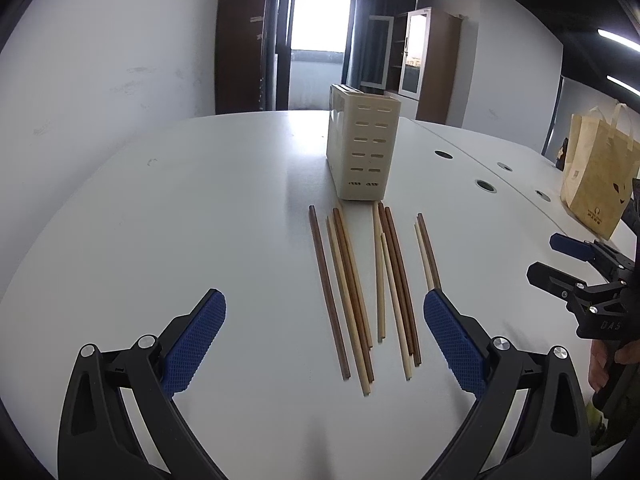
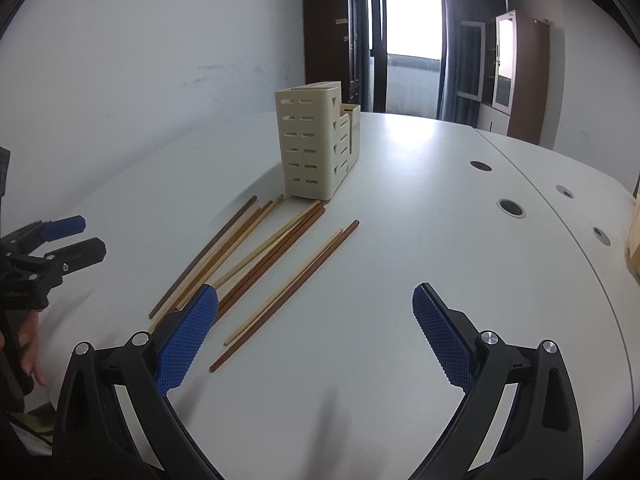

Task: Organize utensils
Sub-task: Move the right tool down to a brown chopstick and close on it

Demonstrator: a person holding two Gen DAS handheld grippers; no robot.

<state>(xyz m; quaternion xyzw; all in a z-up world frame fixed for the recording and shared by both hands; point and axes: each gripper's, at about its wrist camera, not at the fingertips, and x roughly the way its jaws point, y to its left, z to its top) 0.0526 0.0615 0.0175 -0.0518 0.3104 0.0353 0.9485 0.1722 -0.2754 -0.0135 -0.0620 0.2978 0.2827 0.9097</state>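
Observation:
Several wooden chopsticks (image 1: pixel 360 280), some dark brown and some pale, lie side by side on the white table (image 1: pixel 200 208) in front of a cream slotted utensil holder (image 1: pixel 362 148). My left gripper (image 1: pixel 324 304) hovers open just short of their near ends, nothing between its blue pads (image 1: pixel 196 340). The right wrist view shows the same chopsticks (image 2: pixel 260 256) fanned out left of centre and the holder (image 2: pixel 316 140) behind them. There my right gripper (image 2: pixel 316 300) is open and empty, its left pad over the near ends of a few sticks.
A brown paper bag (image 1: pixel 600 172) stands at the table's right side. Round cable holes (image 2: pixel 511 207) dot the right half of the table (image 2: pixel 420 240). The right gripper shows at the left wrist view's right edge (image 1: pixel 560 264), the left gripper at the right wrist view's left edge (image 2: pixel 68 240), with a hand below.

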